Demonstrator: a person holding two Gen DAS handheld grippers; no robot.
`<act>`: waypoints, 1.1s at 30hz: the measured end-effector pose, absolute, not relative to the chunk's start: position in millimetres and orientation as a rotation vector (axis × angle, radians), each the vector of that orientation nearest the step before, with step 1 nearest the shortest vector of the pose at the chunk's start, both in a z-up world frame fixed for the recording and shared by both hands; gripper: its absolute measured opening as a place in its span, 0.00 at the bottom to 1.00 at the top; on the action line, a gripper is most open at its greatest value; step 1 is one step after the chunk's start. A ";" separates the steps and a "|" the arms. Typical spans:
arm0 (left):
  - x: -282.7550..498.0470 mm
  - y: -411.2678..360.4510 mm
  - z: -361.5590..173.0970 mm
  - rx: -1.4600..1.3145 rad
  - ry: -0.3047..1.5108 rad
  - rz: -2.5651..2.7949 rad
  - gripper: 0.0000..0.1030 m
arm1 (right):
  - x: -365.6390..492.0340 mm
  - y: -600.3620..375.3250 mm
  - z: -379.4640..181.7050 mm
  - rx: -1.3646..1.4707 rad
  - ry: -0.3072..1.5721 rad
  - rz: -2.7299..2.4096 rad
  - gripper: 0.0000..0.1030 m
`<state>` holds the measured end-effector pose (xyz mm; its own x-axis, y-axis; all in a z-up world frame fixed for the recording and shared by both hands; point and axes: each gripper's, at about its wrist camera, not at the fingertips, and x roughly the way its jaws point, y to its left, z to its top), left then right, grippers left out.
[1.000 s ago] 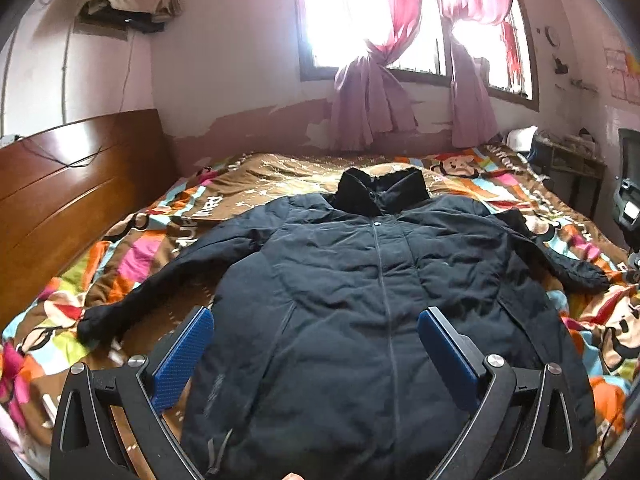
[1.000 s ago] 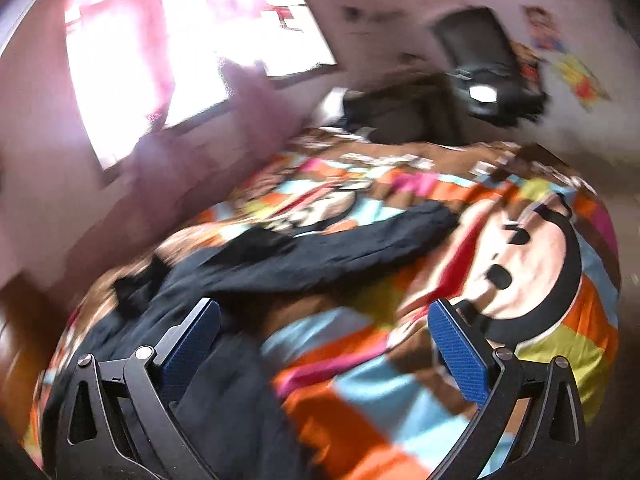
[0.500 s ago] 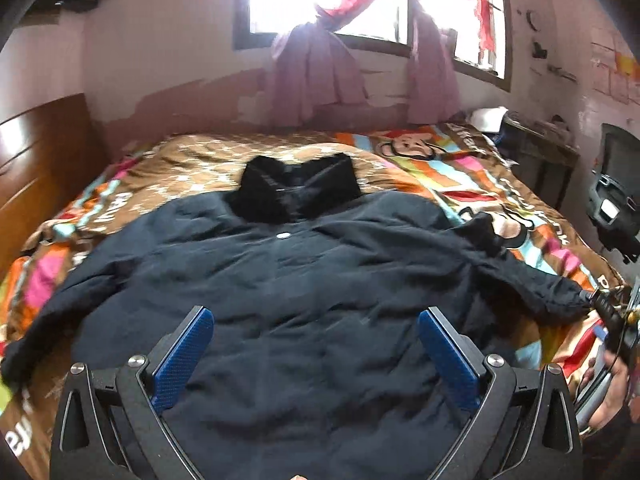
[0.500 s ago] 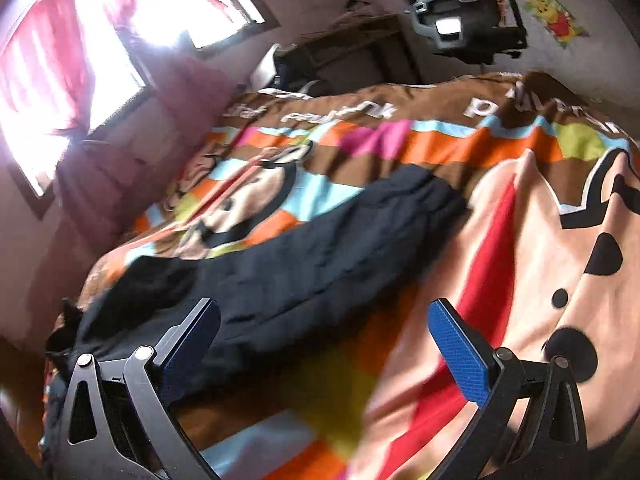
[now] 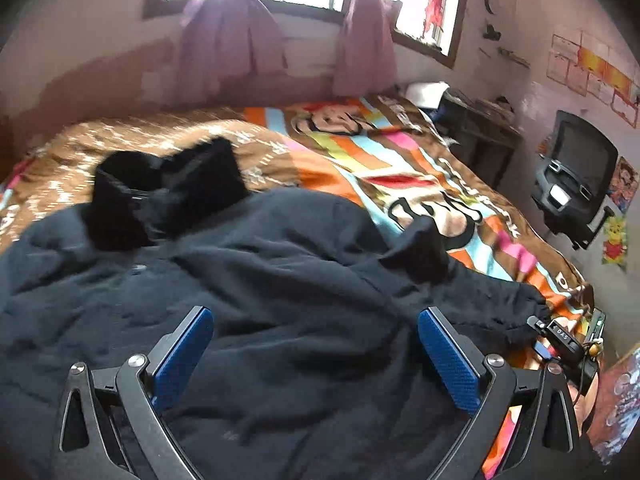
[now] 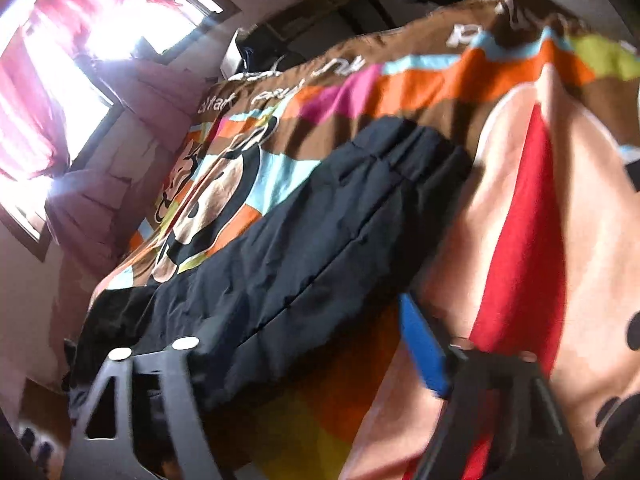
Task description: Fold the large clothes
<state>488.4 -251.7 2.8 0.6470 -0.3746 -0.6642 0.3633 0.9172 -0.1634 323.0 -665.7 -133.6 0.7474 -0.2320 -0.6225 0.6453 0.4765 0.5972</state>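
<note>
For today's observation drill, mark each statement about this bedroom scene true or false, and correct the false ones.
1. A dark jacket lies spread on the bed. True.
2. The left gripper is clamped on the jacket's collar. False: its jaws stand wide apart above the jacket body, and the collar lies farther up the bed.
3. The bedspread is plain white. False: it is multicoloured with a cartoon print.
4. The jacket's sleeve lies between the right gripper's jaws, which are closing. True.
5. Pink curtains hang at the window. True.
</note>
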 end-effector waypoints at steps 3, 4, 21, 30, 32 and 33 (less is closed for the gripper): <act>503.3 -272.7 -11.7 -0.005 0.797 -0.419 1.00 | 319.0 -669.8 -137.6 0.970 0.460 -0.538 0.34; 510.1 -281.5 -21.0 0.012 0.829 -0.417 1.00 | 317.9 -671.7 -138.5 0.992 0.438 -0.522 0.31; 431.0 -203.7 -0.6 0.057 0.821 -0.374 0.98 | 326.1 -546.6 20.7 0.389 0.120 -0.260 0.04; 350.3 -87.4 52.8 -0.074 0.731 -0.332 0.98 | 332.9 -328.3 37.6 -0.126 0.239 0.249 0.03; 343.1 -67.5 51.1 -0.133 0.724 -0.340 0.98 | 325.5 -277.9 20.2 -0.249 0.294 0.352 0.03; 337.7 -53.8 47.6 -0.174 0.729 -0.339 0.98 | 320.0 -254.4 8.2 -0.313 0.319 0.403 0.03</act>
